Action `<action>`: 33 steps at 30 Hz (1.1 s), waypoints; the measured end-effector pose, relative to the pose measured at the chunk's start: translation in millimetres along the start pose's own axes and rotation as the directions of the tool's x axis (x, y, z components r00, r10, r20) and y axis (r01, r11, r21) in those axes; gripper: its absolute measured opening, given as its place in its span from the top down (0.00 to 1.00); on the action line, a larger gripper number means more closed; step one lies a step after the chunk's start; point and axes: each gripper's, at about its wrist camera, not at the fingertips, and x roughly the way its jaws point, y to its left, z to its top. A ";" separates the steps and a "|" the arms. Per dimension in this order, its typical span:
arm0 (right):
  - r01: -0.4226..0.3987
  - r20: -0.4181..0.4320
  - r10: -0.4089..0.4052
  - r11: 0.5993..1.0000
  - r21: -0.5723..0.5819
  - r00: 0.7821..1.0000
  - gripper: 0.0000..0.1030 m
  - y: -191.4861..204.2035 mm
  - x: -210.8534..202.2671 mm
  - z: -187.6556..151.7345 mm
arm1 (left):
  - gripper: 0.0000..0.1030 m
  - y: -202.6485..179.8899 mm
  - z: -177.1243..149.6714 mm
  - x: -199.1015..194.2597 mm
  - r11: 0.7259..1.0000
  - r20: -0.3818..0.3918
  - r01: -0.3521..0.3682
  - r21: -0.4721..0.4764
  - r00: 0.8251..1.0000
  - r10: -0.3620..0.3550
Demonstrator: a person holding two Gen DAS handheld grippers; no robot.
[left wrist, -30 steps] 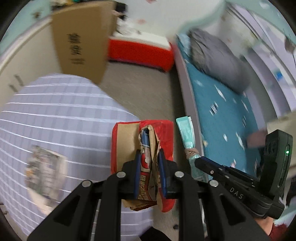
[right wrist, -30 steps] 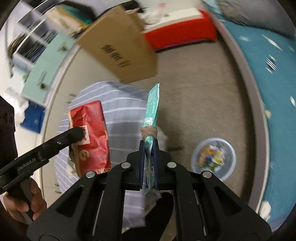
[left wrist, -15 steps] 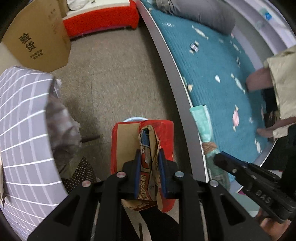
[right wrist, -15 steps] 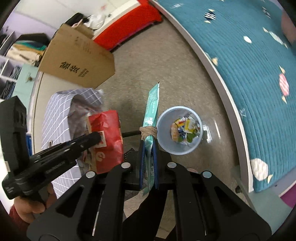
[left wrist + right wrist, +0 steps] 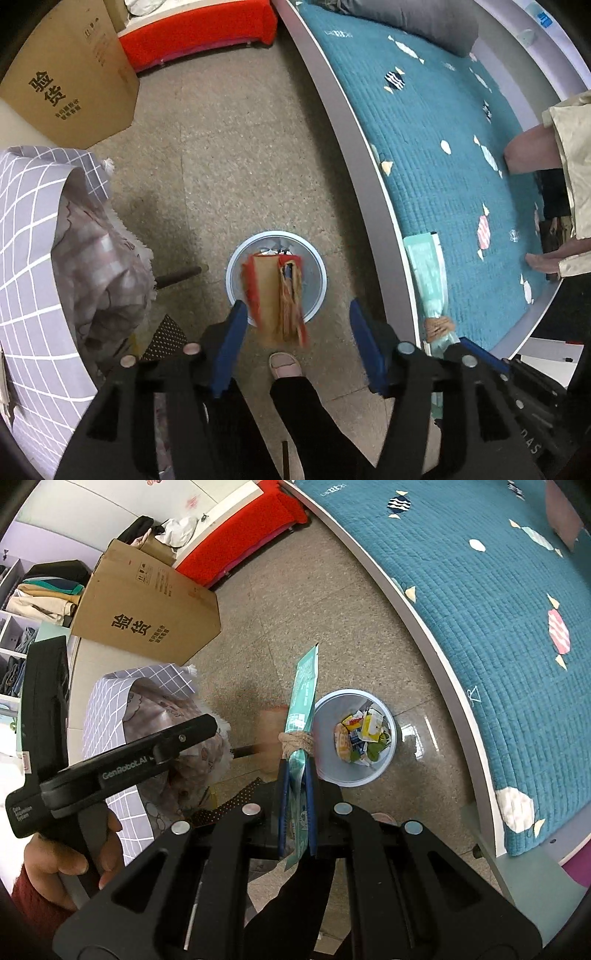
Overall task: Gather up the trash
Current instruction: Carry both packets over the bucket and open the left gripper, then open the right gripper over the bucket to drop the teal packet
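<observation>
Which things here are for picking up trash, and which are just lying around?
For the job: red snack bag dropping free over the bin; teal packet pinched by the right gripper; left gripper, fingers opening.

Just there: cardboard box, bed quilt, checked cloth.

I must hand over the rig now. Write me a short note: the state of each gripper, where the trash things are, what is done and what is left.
Left gripper: fingers opening, nothing pressed between them; the red snack bag is loose just beyond them, over the blue bin.
Right gripper: shut on the teal packet, which is tied with twine and sits beside the bin, not over it.
Bin: on the floor by the bed, already holding small wrappers.
Done: red bag let go above the bin.
Left: move the teal packet over the bin and release it.
</observation>
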 end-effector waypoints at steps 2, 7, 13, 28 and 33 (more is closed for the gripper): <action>-0.003 -0.004 0.003 1.000 -0.003 1.000 0.92 1.1 1.0 0.7 | 0.42 1.2 -1.7 -2.3 1.000 -0.005 -0.012 0.004 1.000 0.012; -0.010 -0.017 0.009 1.000 -0.023 1.000 0.91 9.7 7.1 1.0 | 0.39 9.3 -5.2 -8.3 0.999 -0.003 -0.040 -0.007 0.999 0.040; -0.019 -0.045 0.016 0.998 -0.055 0.999 0.91 23.7 17.9 1.7 | 0.36 25.4 -10.8 -16.4 0.998 0.000 -0.052 -0.039 0.999 0.052; -0.020 -0.105 0.008 0.994 -0.111 0.994 0.91 51.0 44.9 5.0 | 0.34 67.9 -14.3 -39.8 0.990 0.032 -0.076 -0.121 0.996 0.081; -0.018 -0.114 0.004 0.992 -0.123 0.994 0.91 58.8 52.3 8.1 | 0.34 76.4 -16.3 -44.4 0.987 0.040 -0.080 -0.136 0.995 0.086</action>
